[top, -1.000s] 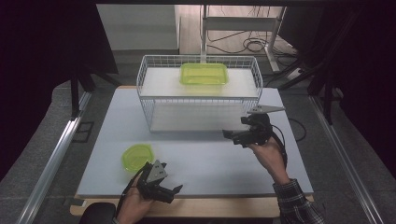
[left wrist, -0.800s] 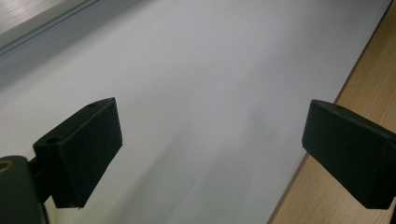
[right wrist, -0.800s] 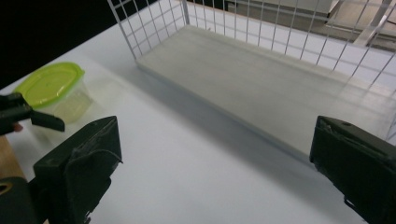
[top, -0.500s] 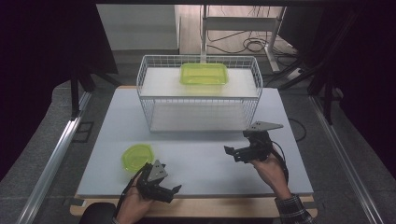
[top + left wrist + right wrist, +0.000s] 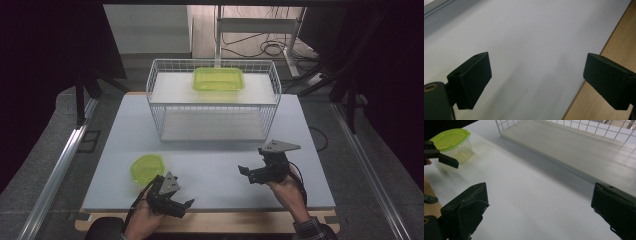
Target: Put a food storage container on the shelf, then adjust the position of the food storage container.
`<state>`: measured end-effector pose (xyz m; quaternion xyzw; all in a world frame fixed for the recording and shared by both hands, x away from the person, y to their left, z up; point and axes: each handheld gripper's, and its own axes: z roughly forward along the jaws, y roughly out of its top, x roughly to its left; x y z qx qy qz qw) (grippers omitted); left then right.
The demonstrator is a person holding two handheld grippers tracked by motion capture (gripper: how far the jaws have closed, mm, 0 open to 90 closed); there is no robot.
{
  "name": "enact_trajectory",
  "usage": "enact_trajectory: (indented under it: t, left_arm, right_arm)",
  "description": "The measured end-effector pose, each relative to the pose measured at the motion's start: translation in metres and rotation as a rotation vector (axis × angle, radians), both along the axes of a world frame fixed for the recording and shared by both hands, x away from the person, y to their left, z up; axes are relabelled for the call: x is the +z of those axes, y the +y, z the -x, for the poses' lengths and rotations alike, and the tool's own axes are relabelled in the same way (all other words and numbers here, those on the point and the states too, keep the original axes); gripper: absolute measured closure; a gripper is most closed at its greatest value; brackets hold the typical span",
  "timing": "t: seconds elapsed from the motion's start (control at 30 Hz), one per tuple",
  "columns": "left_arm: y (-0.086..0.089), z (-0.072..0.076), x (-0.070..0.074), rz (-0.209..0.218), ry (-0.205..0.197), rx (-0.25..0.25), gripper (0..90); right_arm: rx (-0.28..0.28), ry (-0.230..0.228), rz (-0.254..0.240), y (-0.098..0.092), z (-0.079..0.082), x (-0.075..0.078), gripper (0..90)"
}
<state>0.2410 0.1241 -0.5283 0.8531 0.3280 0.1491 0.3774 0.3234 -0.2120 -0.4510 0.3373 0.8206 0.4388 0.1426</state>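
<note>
A round clear tub with a lime-green lid stands at the table's front left, and it appears again at the upper left of the right gripper view as the tub. My left gripper is open just in front and to the right of it, near the table's front edge, empty. Its jaws frame bare white board. My right gripper hovers open and empty at the front right, pointing left. In its own view the right gripper faces the tub and the left gripper.
A white wire rack stands at the back middle with a green rectangular container on its top shelf. The lower shelf is bare. A wooden strip borders the white board at the front.
My right gripper has drawn back from near the rack's front right corner toward the table's front. The left gripper has hardly moved.
</note>
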Motion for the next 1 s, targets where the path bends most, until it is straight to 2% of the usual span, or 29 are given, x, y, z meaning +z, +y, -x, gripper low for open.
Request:
enact_trajectory:
  t: [0.1, 0.4, 0.53, 0.7, 0.77, 0.9, 0.97, 1.0]
  left_arm:
    - [0.000, -0.002, -0.002, 0.006, 0.028, -0.010, 7.4]
    - [-0.004, -0.001, -0.004, -0.017, 0.019, -0.018, 5.6]
    - [-0.004, -0.001, -0.004, -0.018, 0.016, -0.012, 5.0]
    - [-0.005, -0.002, 0.002, -0.006, 0.021, 0.014, 4.9]
    - [-0.003, -0.004, 0.010, 0.020, 0.007, 0.031, 5.3]
    - [0.003, -0.010, 0.024, 0.032, -0.033, 0.064, 12.6]
    - [0.005, -0.012, 0.028, 0.036, -0.039, 0.070, 20.0]
    - [0.009, -0.015, 0.034, 0.037, -0.057, 0.088, 25.8]
  right_arm:
    - [-0.008, -0.009, 0.007, -0.002, 0.004, -0.008, 0.8]
    - [-0.005, 0.005, 0.039, -0.006, 0.013, -0.024, 0.8]
    - [-0.008, 0.033, 0.071, -0.011, 0.013, -0.035, 0.8]
    - [-0.024, 0.039, 0.071, -0.018, 0.012, -0.038, 0.9]
    - [-0.033, 0.039, 0.071, -0.022, 0.011, -0.037, 0.9]
    - [-0.048, 0.036, 0.070, -0.027, 0.009, -0.036, 1.0]
    - [-0.053, 0.040, 0.068, -0.028, 0.008, -0.036, 1.0]
    - [-0.056, 0.044, 0.063, -0.030, 0.007, -0.037, 1.1]
